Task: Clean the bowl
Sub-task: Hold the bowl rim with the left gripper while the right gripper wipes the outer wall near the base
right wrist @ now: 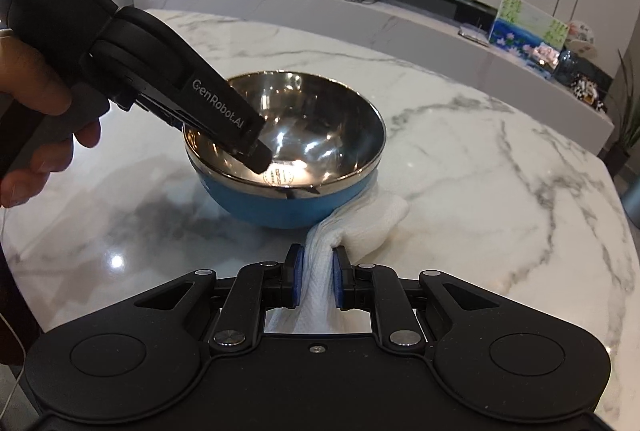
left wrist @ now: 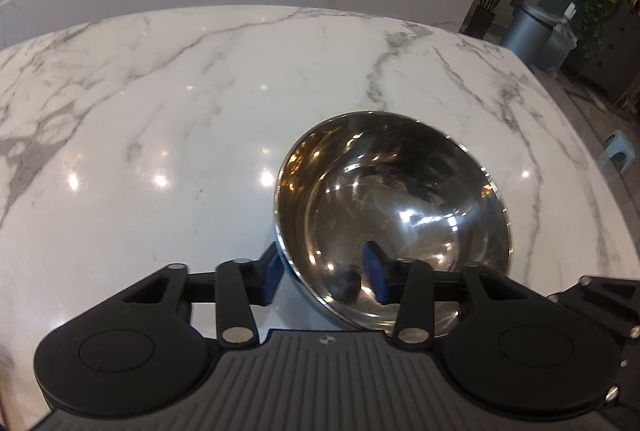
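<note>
A steel bowl (left wrist: 394, 215) with a blue outside (right wrist: 284, 205) stands on the marble table. My left gripper (left wrist: 324, 277) is open and straddles the bowl's near rim, one blue pad outside, one pad inside. It also shows in the right wrist view (right wrist: 256, 151), reaching in from the left. My right gripper (right wrist: 317, 277) is shut on a white cloth (right wrist: 356, 227). The cloth's free end lies on the table and touches the bowl's lower right side.
The marble table (left wrist: 160, 111) spreads left and far of the bowl. A long marble counter (right wrist: 400, 19) with a router, boxes and pictures runs behind. A bin (left wrist: 528, 31) and plants stand off the table's right edge.
</note>
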`<state>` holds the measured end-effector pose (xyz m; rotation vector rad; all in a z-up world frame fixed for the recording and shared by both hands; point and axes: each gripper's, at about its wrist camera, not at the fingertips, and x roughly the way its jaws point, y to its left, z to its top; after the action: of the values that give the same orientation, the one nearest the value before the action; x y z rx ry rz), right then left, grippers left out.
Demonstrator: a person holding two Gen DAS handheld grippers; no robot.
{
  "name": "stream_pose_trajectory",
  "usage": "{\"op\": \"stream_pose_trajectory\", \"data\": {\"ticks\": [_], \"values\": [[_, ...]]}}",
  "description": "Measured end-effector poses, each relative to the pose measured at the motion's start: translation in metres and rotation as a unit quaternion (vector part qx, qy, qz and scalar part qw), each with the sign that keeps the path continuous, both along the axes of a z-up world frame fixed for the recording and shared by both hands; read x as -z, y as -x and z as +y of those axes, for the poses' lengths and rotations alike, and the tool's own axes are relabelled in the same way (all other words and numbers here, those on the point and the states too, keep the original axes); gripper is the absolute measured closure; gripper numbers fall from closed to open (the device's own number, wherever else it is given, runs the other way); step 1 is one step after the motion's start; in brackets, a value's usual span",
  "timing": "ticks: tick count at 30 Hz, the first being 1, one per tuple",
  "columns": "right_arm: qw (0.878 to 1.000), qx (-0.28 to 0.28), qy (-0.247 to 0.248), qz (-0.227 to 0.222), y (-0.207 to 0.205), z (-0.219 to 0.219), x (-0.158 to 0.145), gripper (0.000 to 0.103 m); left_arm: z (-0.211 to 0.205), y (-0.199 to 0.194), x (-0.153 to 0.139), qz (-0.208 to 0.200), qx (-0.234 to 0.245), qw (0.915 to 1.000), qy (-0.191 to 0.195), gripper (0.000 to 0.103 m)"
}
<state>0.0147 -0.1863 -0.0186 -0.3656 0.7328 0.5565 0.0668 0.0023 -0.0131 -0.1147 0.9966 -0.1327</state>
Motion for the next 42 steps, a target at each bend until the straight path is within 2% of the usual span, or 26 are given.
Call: {"op": "stream_pose_trajectory", "data": {"ticks": [9, 19, 20, 21, 22, 24, 32, 36, 39, 42], "values": [[0.996, 0.071, -0.033, -0.044, -0.014, -0.026, -0.016, 0.090, -0.006, -0.003, 0.001, -0.007, 0.023, 0.9997, -0.003, 0.080], [0.996, 0.063, -0.034, -0.047, -0.012, -0.023, -0.015, 0.090, -0.009, -0.003, 0.001, -0.007, 0.021, 0.9998, 0.001, 0.080], [0.997, 0.060, -0.033, -0.045, -0.011, -0.022, -0.014, 0.090, -0.008, -0.002, 0.001, -0.006, 0.019, 0.9998, 0.002, 0.079], [0.997, 0.058, -0.032, -0.043, -0.011, -0.021, -0.013, 0.090, -0.007, -0.002, 0.001, -0.005, 0.016, 0.9999, 0.004, 0.074], [0.997, 0.055, -0.029, -0.039, -0.011, -0.020, -0.012, 0.090, -0.006, -0.002, 0.001, -0.004, 0.013, 0.9999, 0.007, 0.065], [0.998, 0.050, -0.025, -0.032, -0.010, -0.018, -0.009, 0.090, -0.004, 0.000, 0.000, -0.003, 0.007, 0.9999, 0.016, 0.056], [1.000, 0.021, -0.006, -0.009, -0.007, -0.004, 0.005, 0.090, 0.005, 0.005, -0.002, 0.020, -0.011, 0.9992, 0.032, 0.055], [1.000, 0.006, -0.001, -0.003, -0.004, 0.000, 0.007, 0.090, 0.008, 0.007, -0.005, 0.018, -0.010, 0.9992, 0.034, 0.058], [1.000, 0.004, -0.002, -0.004, -0.003, 0.000, 0.007, 0.090, 0.007, 0.007, -0.005, 0.015, -0.002, 0.9995, 0.029, 0.070], [1.000, 0.013, -0.004, -0.009, -0.004, -0.003, 0.004, 0.090, 0.005, 0.004, -0.002, 0.016, 0.004, 0.9997, 0.016, 0.074]]}}
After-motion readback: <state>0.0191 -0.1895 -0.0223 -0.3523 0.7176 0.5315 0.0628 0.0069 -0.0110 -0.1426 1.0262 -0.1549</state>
